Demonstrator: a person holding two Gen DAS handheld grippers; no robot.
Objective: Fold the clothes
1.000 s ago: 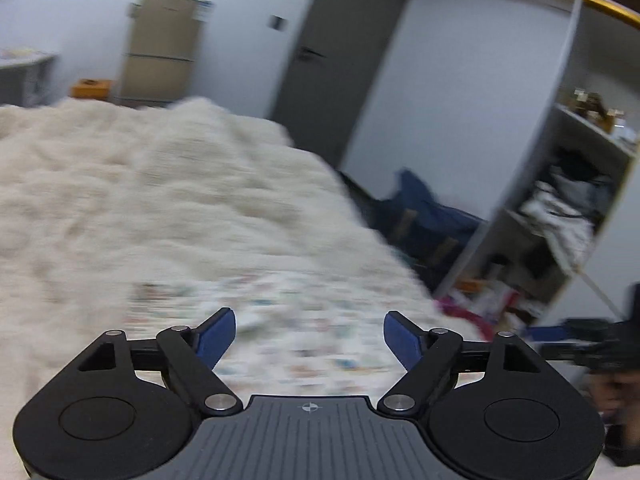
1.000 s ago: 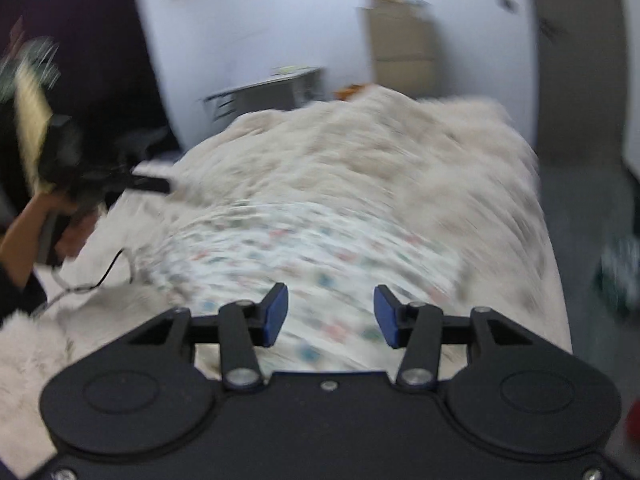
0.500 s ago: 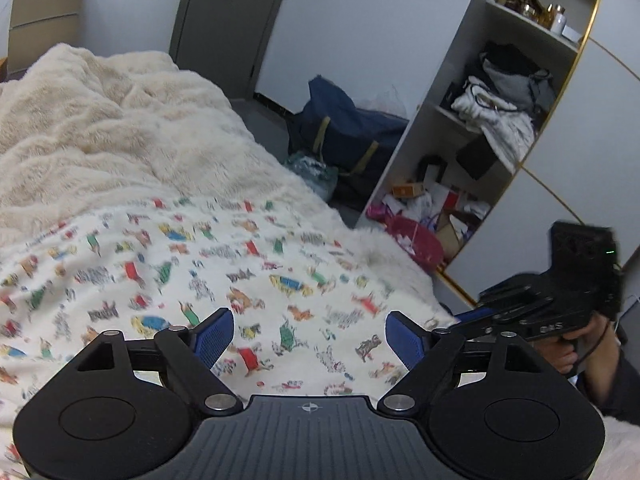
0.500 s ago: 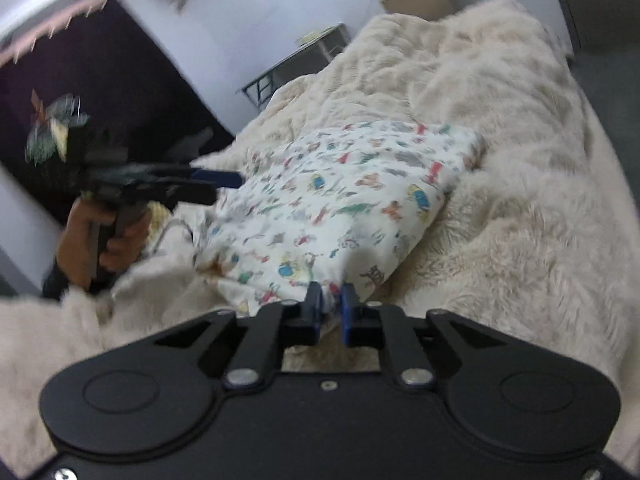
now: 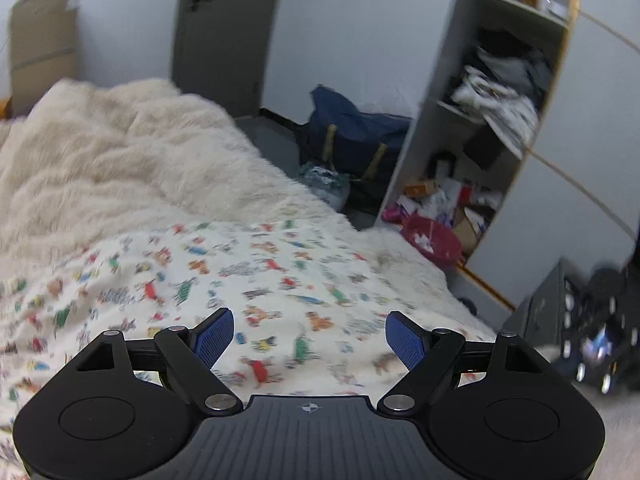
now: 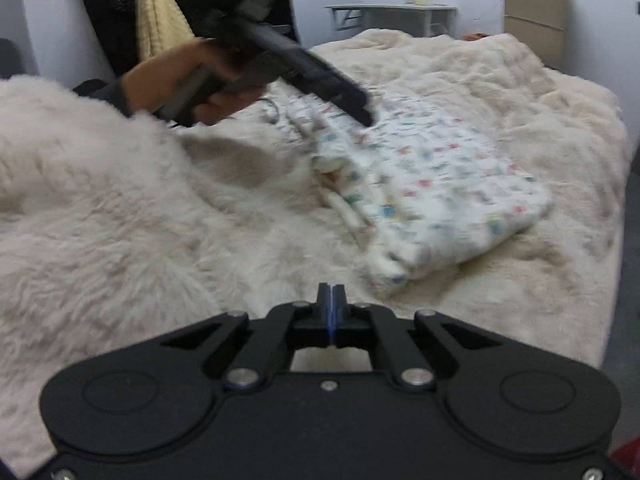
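Folded printed garment [image 6: 436,184] on the fluffy blanket [image 6: 120,220], left gripper [image 5: 308,336] spread empty over it, right gripper [image 6: 331,300] clenched on nothing beside it (jaws just closed); smooth gently, lest stacked layers shift

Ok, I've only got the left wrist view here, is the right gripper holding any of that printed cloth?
Observer: No. The right gripper has just been closing; its jaws are shut with nothing between them, over the fluffy blanket, short of the printed garment.
Operator: Does the garment look folded from there?
Observer: Yes, it is a thick bundle, with stacked layer edges showing along its left side.
Operator: And where is my left gripper?
Observer: The left gripper points down at the garment's far edge; whether it touches is too blurred to tell.
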